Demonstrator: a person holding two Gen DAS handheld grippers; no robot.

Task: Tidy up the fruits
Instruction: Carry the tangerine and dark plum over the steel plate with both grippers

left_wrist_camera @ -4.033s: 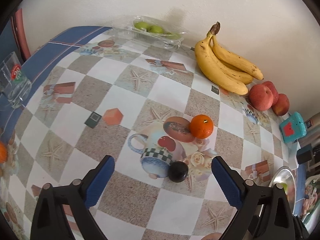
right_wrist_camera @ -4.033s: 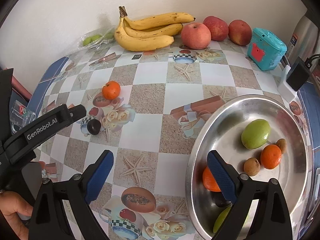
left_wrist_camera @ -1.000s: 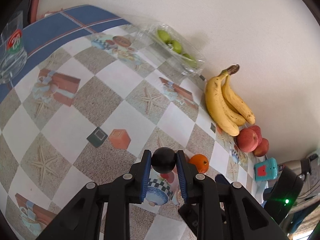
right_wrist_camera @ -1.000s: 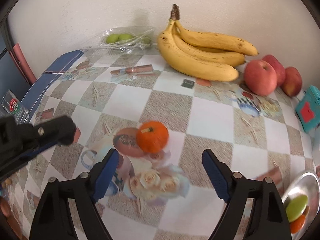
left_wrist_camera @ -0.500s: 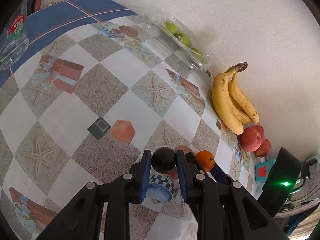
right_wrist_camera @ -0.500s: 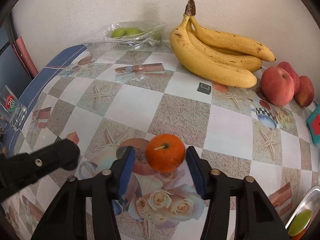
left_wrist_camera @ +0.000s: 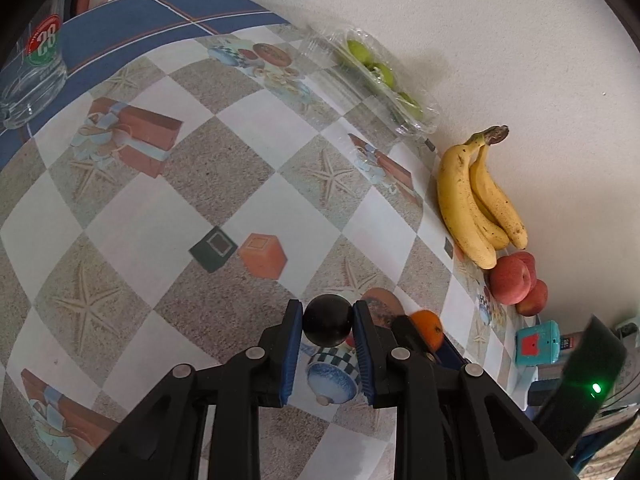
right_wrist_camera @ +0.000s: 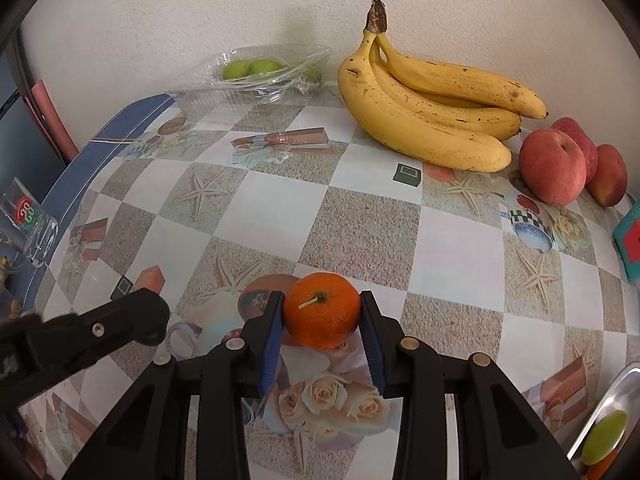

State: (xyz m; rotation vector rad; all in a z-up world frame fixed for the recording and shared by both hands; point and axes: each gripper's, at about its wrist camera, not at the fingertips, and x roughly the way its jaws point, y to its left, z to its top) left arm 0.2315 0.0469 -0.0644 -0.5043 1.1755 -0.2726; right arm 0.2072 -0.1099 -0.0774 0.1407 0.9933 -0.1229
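Observation:
My left gripper (left_wrist_camera: 327, 325) is shut on a small black round fruit (left_wrist_camera: 327, 326) and holds it above the patterned tablecloth. My right gripper (right_wrist_camera: 322, 317) is shut on an orange (right_wrist_camera: 322, 316) that rests on the cloth. The orange also shows in the left wrist view (left_wrist_camera: 428, 328), partly hidden behind my right gripper's finger. The left gripper's body shows in the right wrist view (right_wrist_camera: 80, 340) at lower left. A metal bowl (right_wrist_camera: 612, 392) with a green fruit (right_wrist_camera: 604, 436) peeks in at the lower right corner.
A banana bunch (right_wrist_camera: 432, 108) and red apples (right_wrist_camera: 554, 168) lie by the wall. A clear plastic box of green fruits (right_wrist_camera: 256, 72) stands at the back. A glass (right_wrist_camera: 28, 224) stands at the left edge. A teal box (left_wrist_camera: 538, 342) sits at the right.
My right gripper has closed onto the orange. My left gripper, still holding the black fruit, has shifted slightly over the table.

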